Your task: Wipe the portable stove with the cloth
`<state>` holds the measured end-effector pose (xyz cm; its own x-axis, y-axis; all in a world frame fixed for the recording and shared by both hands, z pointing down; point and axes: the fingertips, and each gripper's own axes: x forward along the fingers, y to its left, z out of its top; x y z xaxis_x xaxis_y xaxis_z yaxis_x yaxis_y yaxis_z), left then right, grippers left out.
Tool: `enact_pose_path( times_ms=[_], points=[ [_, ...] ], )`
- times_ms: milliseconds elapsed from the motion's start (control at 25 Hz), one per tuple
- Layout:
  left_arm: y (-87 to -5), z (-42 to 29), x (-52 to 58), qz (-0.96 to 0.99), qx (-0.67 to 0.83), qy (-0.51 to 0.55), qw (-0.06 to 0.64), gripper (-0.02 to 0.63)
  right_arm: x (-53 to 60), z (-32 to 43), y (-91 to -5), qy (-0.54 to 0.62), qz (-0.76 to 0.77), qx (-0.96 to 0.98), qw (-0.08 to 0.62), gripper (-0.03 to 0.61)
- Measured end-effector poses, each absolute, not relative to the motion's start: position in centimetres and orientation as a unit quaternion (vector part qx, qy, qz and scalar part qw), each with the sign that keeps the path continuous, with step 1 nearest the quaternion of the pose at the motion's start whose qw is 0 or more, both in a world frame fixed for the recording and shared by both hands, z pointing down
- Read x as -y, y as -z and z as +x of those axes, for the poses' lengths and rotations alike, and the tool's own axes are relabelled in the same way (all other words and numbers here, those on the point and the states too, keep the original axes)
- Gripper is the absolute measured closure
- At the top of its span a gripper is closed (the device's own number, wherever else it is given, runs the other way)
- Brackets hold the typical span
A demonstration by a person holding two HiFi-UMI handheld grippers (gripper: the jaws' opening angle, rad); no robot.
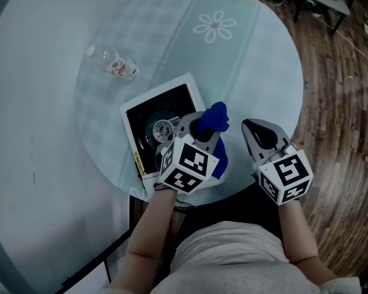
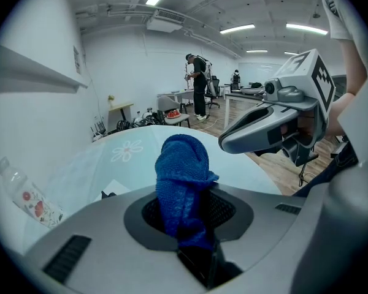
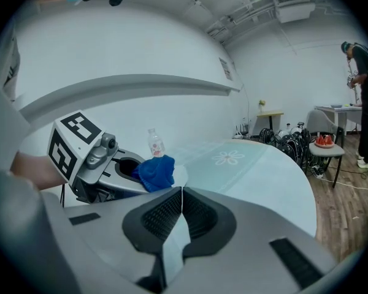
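The portable stove (image 1: 161,132), a black top in a white frame, lies on the round table's near side. My left gripper (image 1: 199,127) hovers over the stove's right edge and is shut on a bunched blue cloth (image 1: 213,117). The cloth (image 2: 181,185) stands up out of the closed jaws in the left gripper view. Just to the right, my right gripper (image 1: 250,126) hangs over the table with its jaws pressed together on nothing (image 3: 181,192). The right gripper view shows the left gripper (image 3: 92,158) and the cloth (image 3: 154,173) to its left.
A small plastic bottle (image 1: 113,62) lies on its side on the table beyond the stove. The table (image 1: 245,54) wears a pale blue cover with a flower print. Wooden floor and a small side table (image 3: 326,144) lie to the right, and a person (image 2: 198,84) stands far off.
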<state>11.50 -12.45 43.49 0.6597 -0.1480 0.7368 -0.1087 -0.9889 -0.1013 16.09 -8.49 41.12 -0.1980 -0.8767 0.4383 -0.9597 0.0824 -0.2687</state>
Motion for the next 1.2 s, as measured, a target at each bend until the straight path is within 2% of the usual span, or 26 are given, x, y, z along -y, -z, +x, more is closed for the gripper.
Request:
enact_pose_path(
  times_ms=[1200],
  points=[
    [-44.6, 12.4, 16.8, -0.910, -0.092, 0.403, 0.029, 0.506, 11.3, 15.3, -43.0, -0.272, 0.608, 0.738, 0.104, 0.555]
  ],
)
